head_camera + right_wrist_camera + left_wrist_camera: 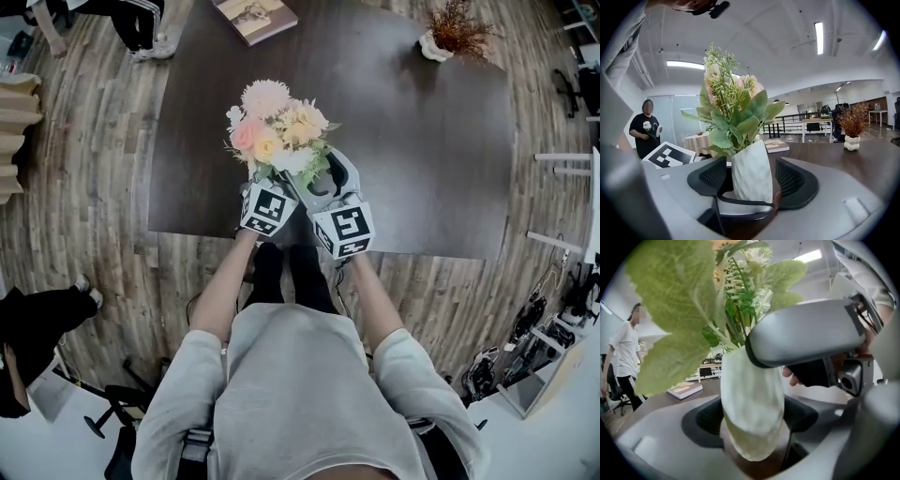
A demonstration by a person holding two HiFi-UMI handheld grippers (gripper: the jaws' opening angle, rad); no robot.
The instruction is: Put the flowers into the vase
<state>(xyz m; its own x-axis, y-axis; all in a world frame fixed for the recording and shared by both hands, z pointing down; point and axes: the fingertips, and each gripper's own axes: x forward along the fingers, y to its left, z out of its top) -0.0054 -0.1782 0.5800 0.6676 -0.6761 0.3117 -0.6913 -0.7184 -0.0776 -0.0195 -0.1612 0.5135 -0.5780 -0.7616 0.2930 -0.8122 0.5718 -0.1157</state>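
The person's grey shirt is nearest, with both arms reaching to the near edge of the dark table. There the white vase stands about upright, mouth up, with the flowers in it. The left gripper clamps it. The right gripper has its jaws apart around it. Beyond is bare tabletop, up to a book and a dried plant.
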